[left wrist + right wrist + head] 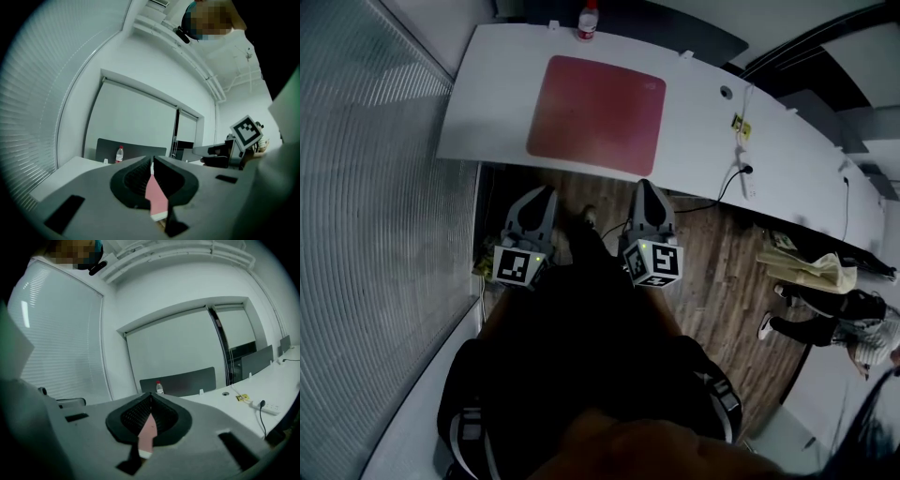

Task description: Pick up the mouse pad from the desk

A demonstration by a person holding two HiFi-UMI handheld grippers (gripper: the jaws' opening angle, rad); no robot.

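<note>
The pink mouse pad (596,114) lies flat on the white worktop (703,131), towards its left end, with a bottle (588,21) standing just beyond its far edge. The left tool (541,200) and right tool (647,192) hover just short of the worktop's near edge. Each has its jaws pressed together on nothing. The pad looks thin, light and floppy and sits flush, so I'd guess a tool must open and pinch the near edge or 1 corner.

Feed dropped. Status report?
Left hand-held gripper and right hand-held gripper shut, empty, short of desk. Mouse pad flat, untouched. Bottle at far edge, clear of pad.
</note>
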